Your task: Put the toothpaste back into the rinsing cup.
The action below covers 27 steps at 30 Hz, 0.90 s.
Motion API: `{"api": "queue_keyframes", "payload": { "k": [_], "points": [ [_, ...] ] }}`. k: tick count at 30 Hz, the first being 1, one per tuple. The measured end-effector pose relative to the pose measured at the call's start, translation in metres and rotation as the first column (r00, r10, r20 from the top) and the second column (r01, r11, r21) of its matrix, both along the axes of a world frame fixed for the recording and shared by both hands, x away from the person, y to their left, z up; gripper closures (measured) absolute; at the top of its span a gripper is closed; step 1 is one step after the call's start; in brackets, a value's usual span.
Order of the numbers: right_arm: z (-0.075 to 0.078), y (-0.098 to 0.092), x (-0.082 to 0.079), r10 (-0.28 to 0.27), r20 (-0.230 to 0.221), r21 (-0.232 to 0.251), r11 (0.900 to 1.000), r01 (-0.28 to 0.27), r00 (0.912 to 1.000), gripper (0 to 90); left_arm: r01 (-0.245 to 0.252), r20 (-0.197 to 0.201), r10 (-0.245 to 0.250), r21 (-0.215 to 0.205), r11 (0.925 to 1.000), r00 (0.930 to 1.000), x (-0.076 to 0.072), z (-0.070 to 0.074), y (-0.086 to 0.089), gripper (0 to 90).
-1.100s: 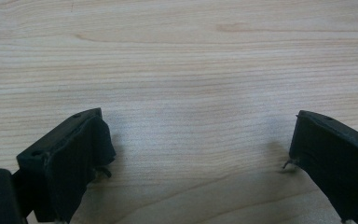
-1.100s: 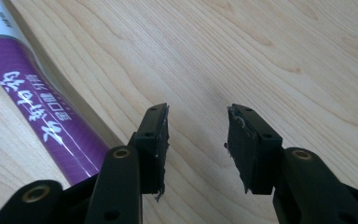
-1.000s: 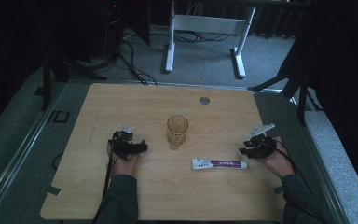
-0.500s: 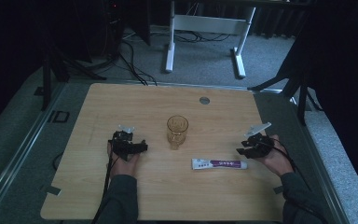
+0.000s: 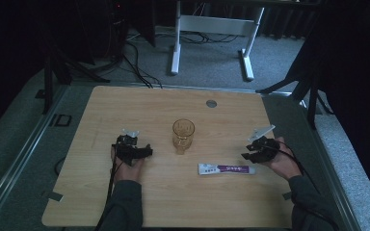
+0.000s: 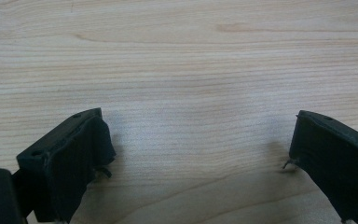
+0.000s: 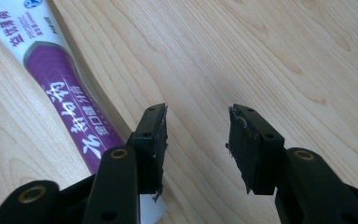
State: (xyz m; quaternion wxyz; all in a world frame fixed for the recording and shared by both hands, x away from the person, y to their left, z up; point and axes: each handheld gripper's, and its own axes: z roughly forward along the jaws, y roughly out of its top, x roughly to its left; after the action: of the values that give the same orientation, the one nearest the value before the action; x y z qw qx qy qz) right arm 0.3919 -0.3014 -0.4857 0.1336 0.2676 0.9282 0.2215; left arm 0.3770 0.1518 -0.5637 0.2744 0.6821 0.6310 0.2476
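Right gripper unclenched, jaws just been opening, nothing btwn them; toothpaste tube flat on table, just beside its left jaw, outside gap. Risk: closing w/o shifting over = pads meet on air, or jaw shoves tube sideways.

count, this moment: table ×1, light wood. on it: glass cup ×1, amber; toothpaste tube ×1, white and purple; round grey disc ×1, set in the top near the far edge. handheld grippers ×2: left gripper, right gripper. hands ×2, one per gripper. white stand beyond the table ×1, two feet
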Motion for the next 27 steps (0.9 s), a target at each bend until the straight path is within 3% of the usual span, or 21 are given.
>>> {"api": "queue_keyframes", "payload": {
  "k": [27],
  "points": [
    [0.014, 0.023, 0.003, 0.094, -0.025, -0.045, 0.994, -0.095, 0.9953, 58.0, 0.000, 0.000, 0.000, 0.000, 1.0000, 1.0000, 0.000, 0.000, 0.000, 3.5]
  ]
}}
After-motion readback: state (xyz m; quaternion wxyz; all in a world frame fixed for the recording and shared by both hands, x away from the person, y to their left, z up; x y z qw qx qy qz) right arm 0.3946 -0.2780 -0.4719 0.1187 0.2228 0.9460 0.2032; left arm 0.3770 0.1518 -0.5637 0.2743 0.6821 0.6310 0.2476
